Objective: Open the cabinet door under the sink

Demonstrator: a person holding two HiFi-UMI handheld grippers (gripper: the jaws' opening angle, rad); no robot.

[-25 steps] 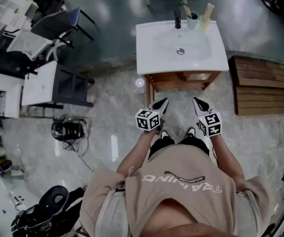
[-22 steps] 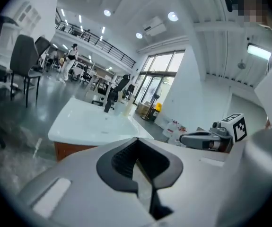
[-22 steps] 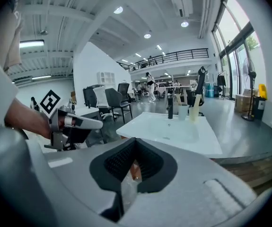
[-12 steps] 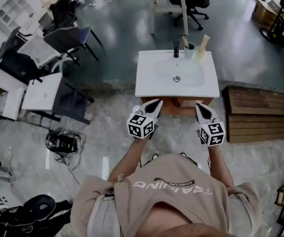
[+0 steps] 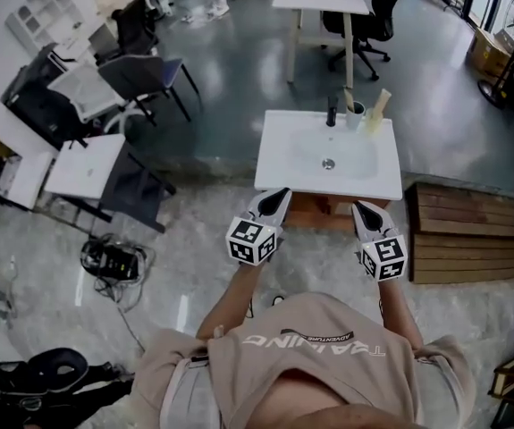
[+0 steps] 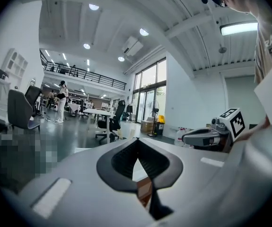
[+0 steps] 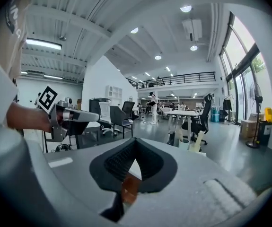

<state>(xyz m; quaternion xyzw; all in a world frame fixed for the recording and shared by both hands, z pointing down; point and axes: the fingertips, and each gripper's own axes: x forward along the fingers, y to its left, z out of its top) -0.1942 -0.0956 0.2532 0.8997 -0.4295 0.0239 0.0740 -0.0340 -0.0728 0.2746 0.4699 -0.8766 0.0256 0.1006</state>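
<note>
Both tools are up in front of the person, who stands facing the sink (image 5: 328, 155). The left hand-held gripper (image 5: 277, 195) is clenched with nothing in it: its own view shows the jaw tips touching, and only a sliver of brown wood shows through the gap behind them. The right hand-held gripper (image 5: 365, 210) is the same, pinched together and empty.

The cabinet (image 5: 322, 211) sits directly under the white basin. From the head view only a strip of its brown front peeks out below the basin's near edge, between the two grippers. The door itself faces the person, tucked under that overhang, so its handle and hinge side can't be made out.

The key relation is that the door lies ahead of and below both grippers. They point forward at about basin height, the left one by the cabinet's left corner and the right one by its right corner. Neither is clearly nearer, and both are apart from the wood. The door stands upright, so I judge that whichever gripper goes must drop below the basin rim and loosen its jaws before it can catch an edge. The opening has not yet begun
</note>
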